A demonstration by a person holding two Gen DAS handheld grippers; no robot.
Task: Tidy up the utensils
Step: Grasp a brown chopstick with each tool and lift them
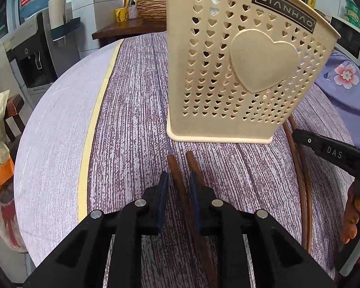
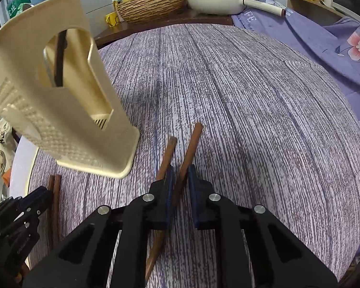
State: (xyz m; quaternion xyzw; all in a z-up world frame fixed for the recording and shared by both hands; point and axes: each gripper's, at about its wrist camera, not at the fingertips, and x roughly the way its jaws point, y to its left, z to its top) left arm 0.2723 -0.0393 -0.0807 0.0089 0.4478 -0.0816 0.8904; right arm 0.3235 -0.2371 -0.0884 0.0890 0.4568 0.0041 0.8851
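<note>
A cream plastic utensil holder (image 1: 240, 72) (image 2: 60, 108) with heart-shaped holes stands on the purple striped tablecloth; a dark handle (image 2: 60, 57) sticks up inside it. In front of it lie two brown chopsticks (image 1: 180, 180). My left gripper (image 1: 179, 187) straddles one of them, and cloth shows between its left pad and the stick. Right of the holder is a second pair of chopsticks (image 2: 187, 158) (image 1: 300, 168). My right gripper (image 2: 180, 182) is shut on one of these, and the other passes under its left finger. Each wrist view catches the other gripper's fingers (image 1: 324, 148) (image 2: 36, 198).
A yellow strip (image 1: 91, 144) marks the cloth's left border, with the round table edge beyond it. Behind the table are a wicker basket (image 2: 153, 6), a white pan (image 2: 213, 2) and a yellow cup (image 1: 121, 14). A floral purple cloth (image 2: 336, 48) lies to the right. A water dispenser (image 1: 33, 55) stands at left.
</note>
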